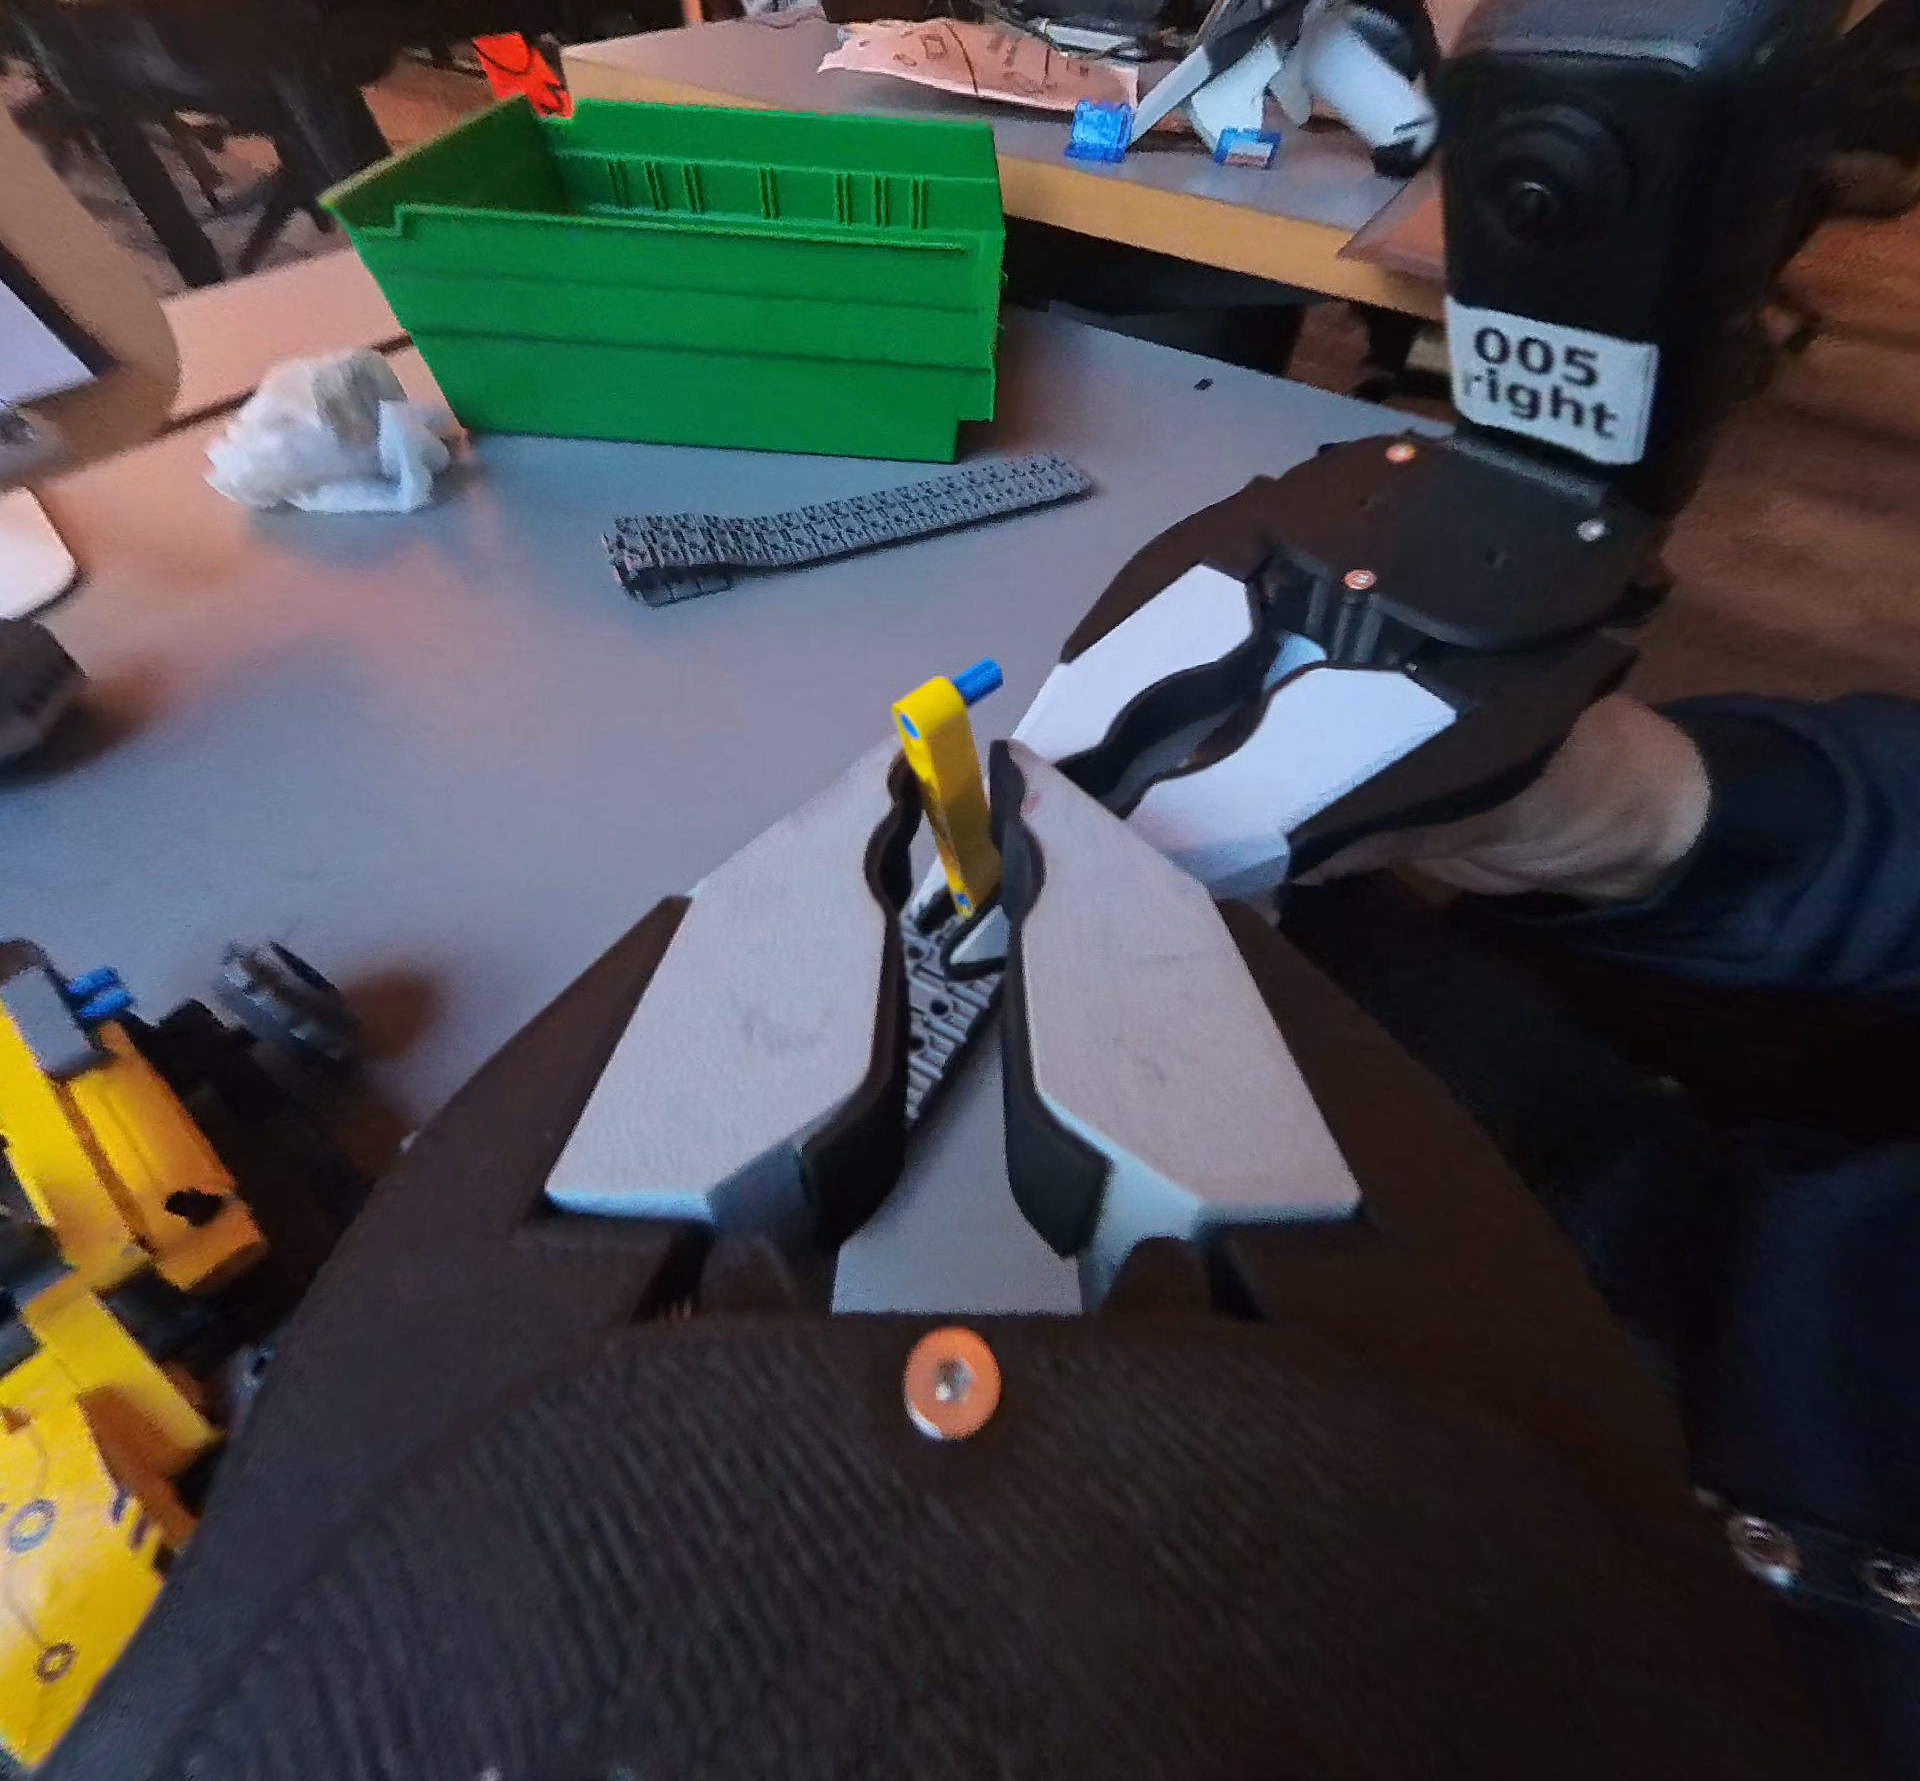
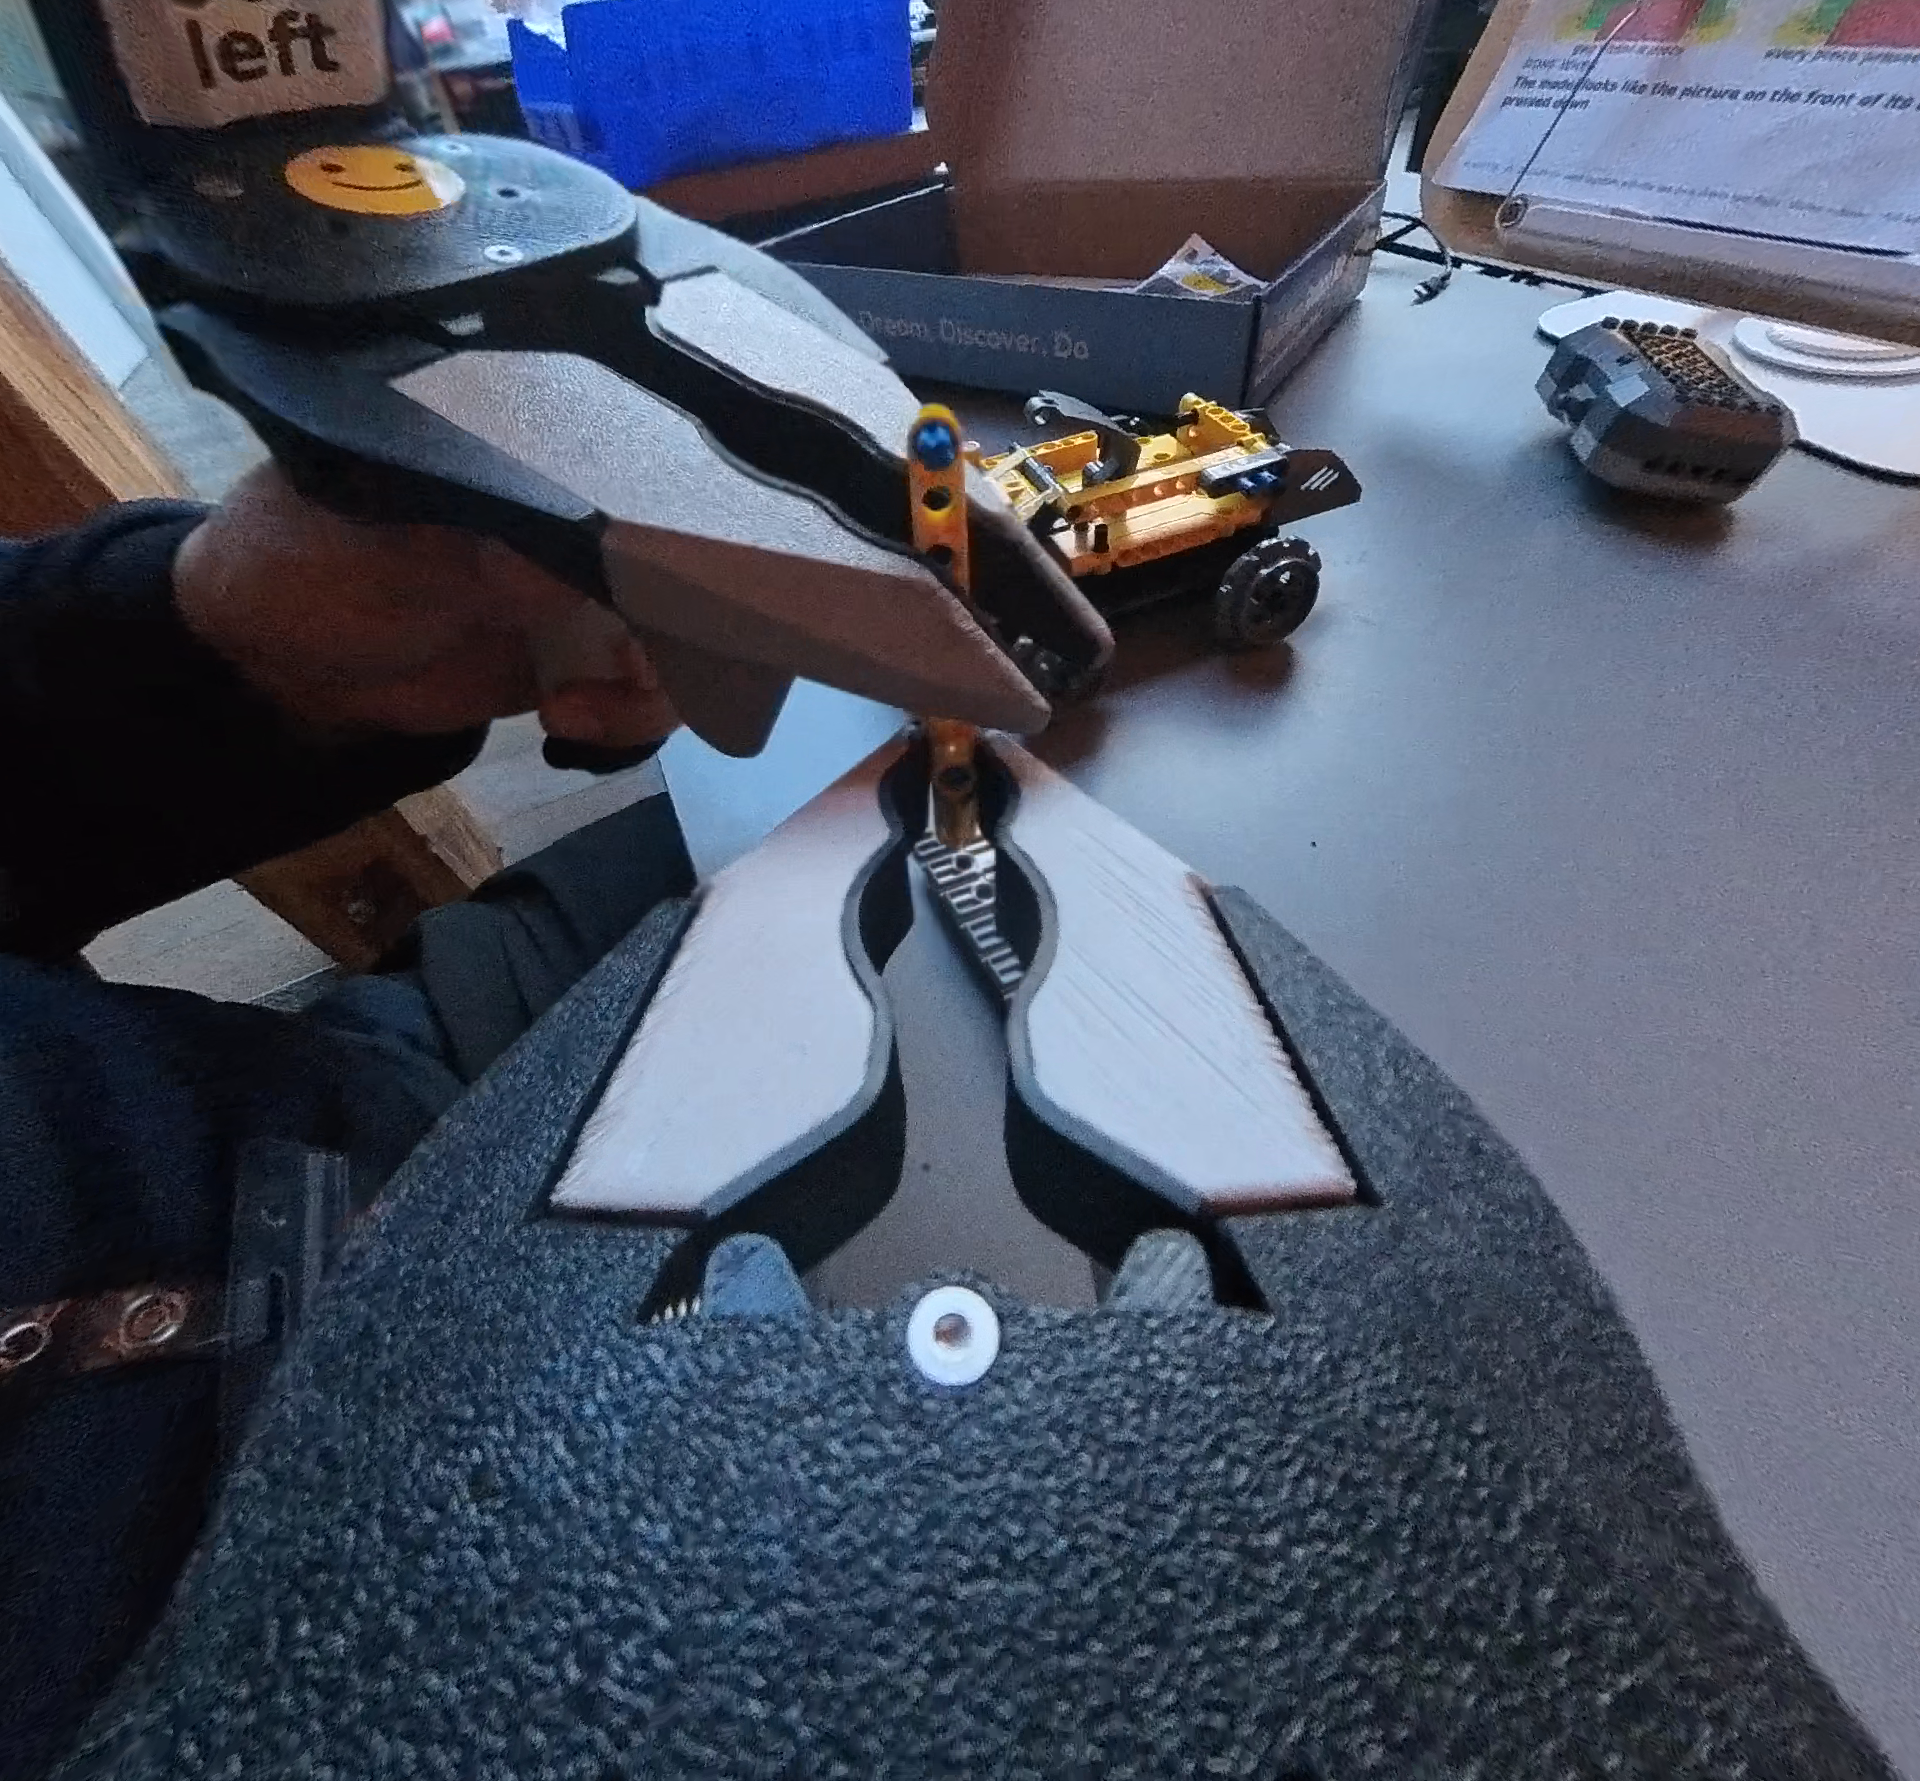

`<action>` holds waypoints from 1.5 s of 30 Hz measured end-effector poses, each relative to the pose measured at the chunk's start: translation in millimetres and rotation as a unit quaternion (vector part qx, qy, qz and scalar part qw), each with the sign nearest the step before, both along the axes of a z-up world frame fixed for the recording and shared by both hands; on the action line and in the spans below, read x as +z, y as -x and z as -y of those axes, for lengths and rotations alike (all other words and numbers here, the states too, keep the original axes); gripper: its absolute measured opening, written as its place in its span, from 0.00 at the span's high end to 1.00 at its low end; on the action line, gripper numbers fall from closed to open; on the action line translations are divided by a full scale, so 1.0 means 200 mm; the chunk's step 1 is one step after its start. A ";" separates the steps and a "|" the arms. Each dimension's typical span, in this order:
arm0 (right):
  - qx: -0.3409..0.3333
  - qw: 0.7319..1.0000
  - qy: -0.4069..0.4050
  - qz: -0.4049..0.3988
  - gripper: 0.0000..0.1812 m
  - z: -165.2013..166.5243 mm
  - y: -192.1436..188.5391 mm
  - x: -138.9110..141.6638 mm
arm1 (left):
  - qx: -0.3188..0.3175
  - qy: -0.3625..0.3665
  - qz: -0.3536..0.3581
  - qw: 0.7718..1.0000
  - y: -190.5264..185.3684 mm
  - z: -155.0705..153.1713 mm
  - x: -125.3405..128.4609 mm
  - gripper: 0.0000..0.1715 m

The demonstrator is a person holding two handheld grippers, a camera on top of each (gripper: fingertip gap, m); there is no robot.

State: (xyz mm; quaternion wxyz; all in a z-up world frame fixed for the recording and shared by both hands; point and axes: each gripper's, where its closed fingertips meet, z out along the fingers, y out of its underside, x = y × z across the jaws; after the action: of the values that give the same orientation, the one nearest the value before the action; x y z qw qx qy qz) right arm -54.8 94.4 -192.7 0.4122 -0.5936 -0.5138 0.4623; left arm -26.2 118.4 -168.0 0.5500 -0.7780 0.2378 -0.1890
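A yellow brick beam [image 1: 943, 786] with a blue pin [image 1: 977, 680] at its top stands upright between the two grippers. My left gripper [image 1: 951, 767] is shut on the beam's middle; in the right wrist view it [image 2: 1039, 682] comes in from the left. My right gripper [image 2: 951, 744] is shut on the beam's lower end [image 2: 951, 775] and reaches in from the right in the left wrist view [image 1: 1049, 744]. A short dark track strip [image 1: 940, 1004] shows in the gap below the beam, also in the right wrist view [image 2: 971, 900]. I cannot tell whether it is joined to the beam.
On the grey table [image 1: 416, 744] stand a green bin [image 1: 675, 308], a longer track strip [image 1: 842, 526] and a crumpled tissue [image 1: 332, 432]. A yellow brick vehicle [image 2: 1164, 495], an open cardboard box [image 2: 1091, 318] and a dark brick model [image 2: 1662, 412] lie beyond the grippers. Left and right tips are no more than a few centimetres apart. From the right gripper's tips to the yellow brick vehicle [image 2: 1164, 495] is close to 15 cm.
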 end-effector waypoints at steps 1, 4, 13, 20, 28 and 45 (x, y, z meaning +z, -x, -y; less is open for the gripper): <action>0.002 1.000 0.004 -0.001 0.98 0.00 0.00 0.00 | 0.003 -0.011 -0.021 1.000 0.00 0.00 0.00 0.94; 0.001 1.000 0.003 0.012 0.94 -0.02 -0.02 -0.01 | 0.017 -0.030 -0.098 0.995 0.02 -0.01 -0.02 0.95; -0.009 0.999 -0.028 0.032 0.97 -0.04 -0.15 0.15 | 0.058 -0.099 -0.360 0.926 0.21 -0.08 -0.06 0.95; -0.042 0.997 -0.043 0.042 0.93 -0.04 -0.08 0.13 | 0.063 -0.157 -0.450 0.877 0.16 -0.10 -0.07 0.95; -0.045 0.995 -0.077 0.046 0.98 -0.06 -0.07 0.11 | 0.056 -0.172 -0.470 0.864 0.11 -0.10 -0.08 0.95; -0.034 0.992 -0.117 0.016 0.96 -0.08 -0.10 0.09 | 0.033 -0.211 -0.454 0.865 0.06 -0.08 -0.09 0.95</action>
State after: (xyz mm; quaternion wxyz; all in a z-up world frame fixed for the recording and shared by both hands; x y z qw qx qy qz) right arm -34.1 110.1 -174.1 0.4863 -0.5659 -0.5498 0.3754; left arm -38.5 134.8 -185.3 0.5378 -0.6507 0.4698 0.2583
